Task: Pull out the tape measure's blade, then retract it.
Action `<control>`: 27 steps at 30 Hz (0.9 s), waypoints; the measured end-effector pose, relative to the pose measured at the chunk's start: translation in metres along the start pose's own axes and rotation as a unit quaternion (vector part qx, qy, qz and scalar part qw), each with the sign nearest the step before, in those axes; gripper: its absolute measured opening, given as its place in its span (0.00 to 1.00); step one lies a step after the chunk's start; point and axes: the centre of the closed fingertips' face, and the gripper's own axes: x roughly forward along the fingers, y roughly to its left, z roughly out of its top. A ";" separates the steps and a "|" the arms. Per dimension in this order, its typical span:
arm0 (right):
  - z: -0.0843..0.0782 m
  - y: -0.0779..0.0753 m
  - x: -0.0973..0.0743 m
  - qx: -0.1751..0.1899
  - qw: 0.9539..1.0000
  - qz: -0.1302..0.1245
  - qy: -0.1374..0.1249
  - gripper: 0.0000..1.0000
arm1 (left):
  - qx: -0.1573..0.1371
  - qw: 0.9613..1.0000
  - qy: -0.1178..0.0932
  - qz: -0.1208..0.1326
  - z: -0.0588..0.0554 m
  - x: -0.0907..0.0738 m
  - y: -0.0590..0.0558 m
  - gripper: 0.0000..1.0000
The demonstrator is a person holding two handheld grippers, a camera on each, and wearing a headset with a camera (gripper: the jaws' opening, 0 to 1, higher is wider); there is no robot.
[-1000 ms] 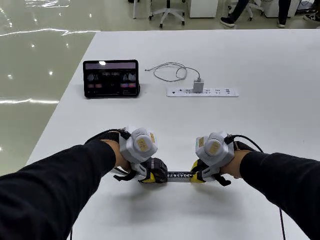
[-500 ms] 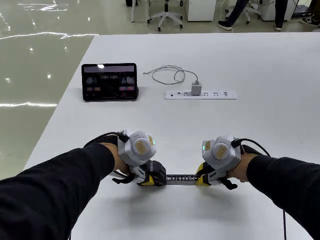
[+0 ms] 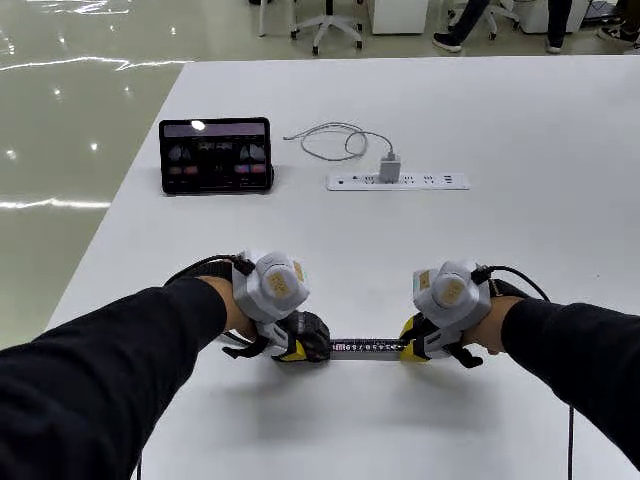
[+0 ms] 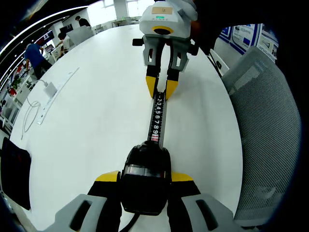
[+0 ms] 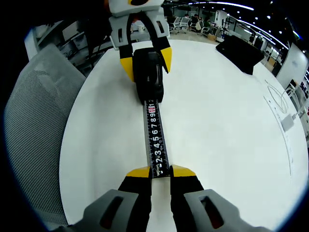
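The tape measure [image 4: 146, 166] is sitting clenched between the left gripper's [image 4: 145, 178] jaws, over a white table [image 3: 450, 130]. Its blade [image 5: 155, 135] is stretching straight ahead to the right gripper [image 5: 161, 171], whose jaws are pinching the blade's tip.

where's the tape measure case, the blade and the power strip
tape measure case [image 4: 146, 176]: left gripper view, top of the black housing
blade [image 5: 155, 140]: right gripper view, middle of the numbered strip
power strip [image 3: 435, 182]: head view, bare right part of its top face
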 end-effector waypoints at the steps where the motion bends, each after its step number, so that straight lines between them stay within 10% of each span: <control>1: -0.002 -0.001 -0.001 -0.001 1.000 -0.002 0.002 0.09 | 0.000 1.000 0.001 0.000 0.000 0.000 0.000 0.32; 27: -0.024 -0.003 -0.016 0.018 1.000 -0.006 0.006 0.09 | -0.001 1.000 0.001 -0.001 0.000 0.001 0.001 0.32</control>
